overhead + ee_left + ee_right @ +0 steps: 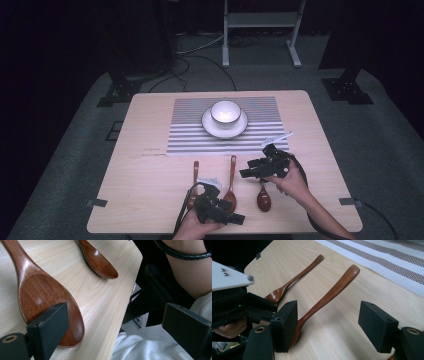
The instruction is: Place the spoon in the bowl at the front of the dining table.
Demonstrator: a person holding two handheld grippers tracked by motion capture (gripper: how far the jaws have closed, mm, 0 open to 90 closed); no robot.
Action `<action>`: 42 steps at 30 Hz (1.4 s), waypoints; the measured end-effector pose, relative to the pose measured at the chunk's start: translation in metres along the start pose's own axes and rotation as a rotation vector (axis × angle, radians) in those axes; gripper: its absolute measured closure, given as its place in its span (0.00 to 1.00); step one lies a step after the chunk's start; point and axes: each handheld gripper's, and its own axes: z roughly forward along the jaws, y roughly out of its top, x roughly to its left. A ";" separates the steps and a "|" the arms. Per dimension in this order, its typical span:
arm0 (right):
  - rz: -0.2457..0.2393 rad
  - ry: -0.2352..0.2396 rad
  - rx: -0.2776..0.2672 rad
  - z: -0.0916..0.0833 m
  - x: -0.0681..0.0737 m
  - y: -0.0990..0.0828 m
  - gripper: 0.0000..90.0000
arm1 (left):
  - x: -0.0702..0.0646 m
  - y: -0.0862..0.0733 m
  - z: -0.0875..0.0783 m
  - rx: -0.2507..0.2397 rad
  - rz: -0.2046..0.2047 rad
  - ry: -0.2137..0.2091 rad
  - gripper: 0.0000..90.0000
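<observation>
Three wooden spoons (231, 181) on table (150, 200), one bowl (225, 112) on one plate (212, 129), left gripper (231, 218) and right gripper (248, 169) both spread wide, empty.

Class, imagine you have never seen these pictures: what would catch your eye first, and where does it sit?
Probably the white bowl on its saucer, bright on the striped mat at the table's far middle. Next, three dark wooden spoons lie in a row on the pale table nearer the person. The left tool and right tool are both open beside them.
</observation>
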 end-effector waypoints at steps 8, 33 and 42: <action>0.000 -0.009 0.040 0.012 -0.004 0.010 0.34 | 0.000 0.000 0.000 0.001 0.002 -0.002 0.07; 0.056 -0.013 0.092 0.048 -0.018 0.035 0.50 | 0.001 -0.001 -0.001 0.003 0.007 -0.003 0.07; 0.119 -0.007 0.090 0.049 -0.023 0.036 0.72 | 0.001 0.000 -0.001 0.007 0.005 -0.005 0.07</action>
